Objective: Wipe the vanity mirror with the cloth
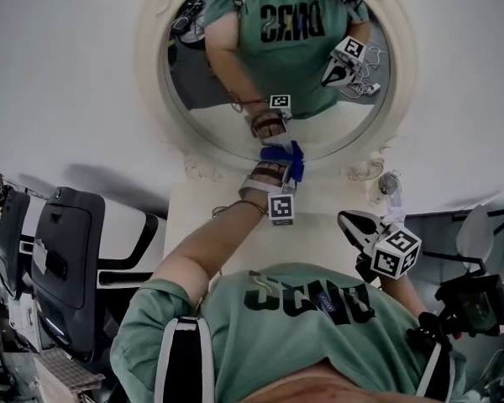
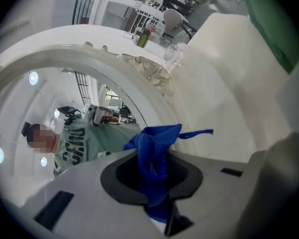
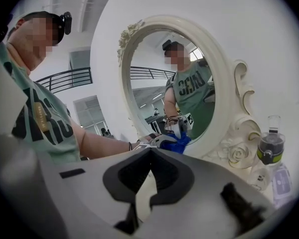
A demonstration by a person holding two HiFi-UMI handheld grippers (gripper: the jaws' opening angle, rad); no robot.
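Left hand-held gripper (image 1: 273,177): clamped on blue cloth (image 1: 287,158), six o'clock on the mirror (image 1: 227,116).
Technique: press the blue cloth flat, sweep up toward twelve.
Right hand-held gripper (image 1: 357,225): closed, empty.

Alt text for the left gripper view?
The left tongs clamp a bunched blue cloth at the lower edge of a round vanity mirror with a carved white frame. The glass reflects a person in a green shirt.

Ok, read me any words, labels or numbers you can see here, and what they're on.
Green T-shirt: large black letters, upside down and creased, not safely readable.
Small bottle by the mirror: print too blurred to read.
Marker cubes: coded squares, no words.
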